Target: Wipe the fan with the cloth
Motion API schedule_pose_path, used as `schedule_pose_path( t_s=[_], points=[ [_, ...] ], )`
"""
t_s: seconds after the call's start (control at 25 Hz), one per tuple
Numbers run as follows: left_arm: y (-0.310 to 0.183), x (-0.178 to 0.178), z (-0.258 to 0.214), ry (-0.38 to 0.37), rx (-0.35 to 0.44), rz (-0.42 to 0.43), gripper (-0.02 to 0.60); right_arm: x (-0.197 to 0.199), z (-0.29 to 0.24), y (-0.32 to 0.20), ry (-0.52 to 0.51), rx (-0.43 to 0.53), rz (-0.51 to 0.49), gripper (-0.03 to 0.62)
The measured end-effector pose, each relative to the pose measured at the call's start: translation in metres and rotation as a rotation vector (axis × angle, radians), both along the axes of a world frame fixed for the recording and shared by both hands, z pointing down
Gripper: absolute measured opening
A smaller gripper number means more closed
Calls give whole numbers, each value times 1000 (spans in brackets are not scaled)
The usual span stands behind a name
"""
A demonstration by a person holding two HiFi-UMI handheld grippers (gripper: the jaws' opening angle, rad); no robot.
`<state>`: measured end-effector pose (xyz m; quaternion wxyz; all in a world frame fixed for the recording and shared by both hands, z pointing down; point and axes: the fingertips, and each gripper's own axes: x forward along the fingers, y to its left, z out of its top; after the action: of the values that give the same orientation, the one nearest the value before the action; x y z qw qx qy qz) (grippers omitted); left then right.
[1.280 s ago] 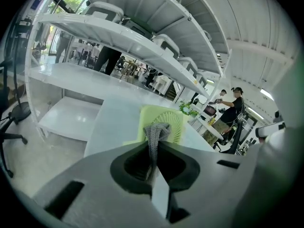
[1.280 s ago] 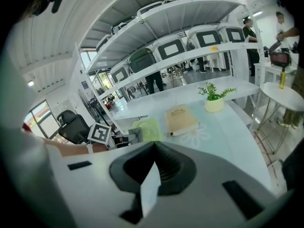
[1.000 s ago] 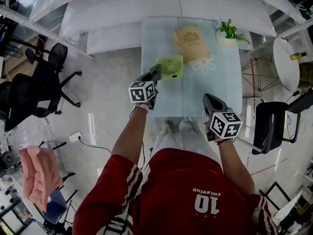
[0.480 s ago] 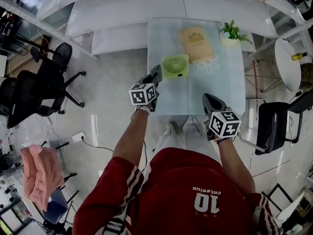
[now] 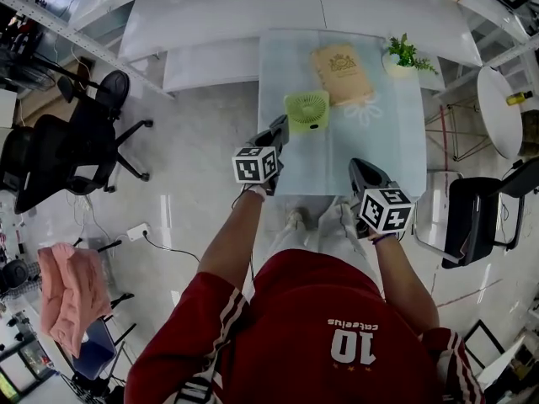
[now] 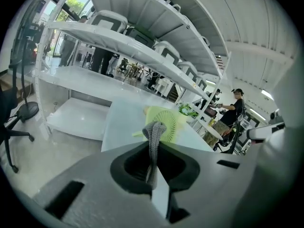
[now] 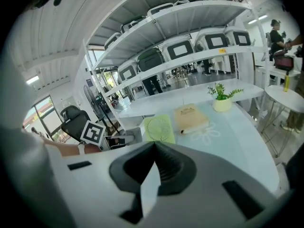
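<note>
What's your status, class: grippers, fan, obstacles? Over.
Left gripper shut on grey cloth. Right gripper shut, empty. Green fan on table, just ahead of cloth. Book, plant beyond it.

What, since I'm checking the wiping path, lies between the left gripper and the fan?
Nothing: only bare table top separates the left gripper from the fan, seen in left gripper view.

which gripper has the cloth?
The left gripper: the grey cloth is pinched between its jaws. The right gripper is closed on nothing.
</note>
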<state>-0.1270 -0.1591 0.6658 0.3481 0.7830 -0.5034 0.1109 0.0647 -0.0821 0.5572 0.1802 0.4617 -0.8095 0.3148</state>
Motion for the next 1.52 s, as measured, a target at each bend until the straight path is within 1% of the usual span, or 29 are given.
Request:
schedule_pose_path(
  t_s=[0.28, 0.56, 0.72, 1.0, 1.16, 1.4, 1.52],
  points=[
    [-1, 27, -9, 26, 6, 29, 26, 3, 0, -13, -38, 9, 23, 5],
    [-9, 71, -11, 52, 2, 80, 26, 26, -1, -20, -48, -1, 68, 5],
    [-11, 93, -5, 53, -8, 117, 26, 39, 1, -21, -56, -12, 89, 5],
    [-25, 128, 7, 70, -20, 134, 26, 66, 11, -28, -55, -33, 114, 5],
    [-33, 139, 17, 70, -29, 134, 26, 78, 17, -34, -50, -46, 117, 5],
    [-42, 148, 31, 69, -39, 121, 25, 86, 26, -46, -40, -66, 95, 5],
    [-49, 147, 40, 41, -39, 126, 25, 87, 29, -53, -34, -70, 75, 5]
  ],
)
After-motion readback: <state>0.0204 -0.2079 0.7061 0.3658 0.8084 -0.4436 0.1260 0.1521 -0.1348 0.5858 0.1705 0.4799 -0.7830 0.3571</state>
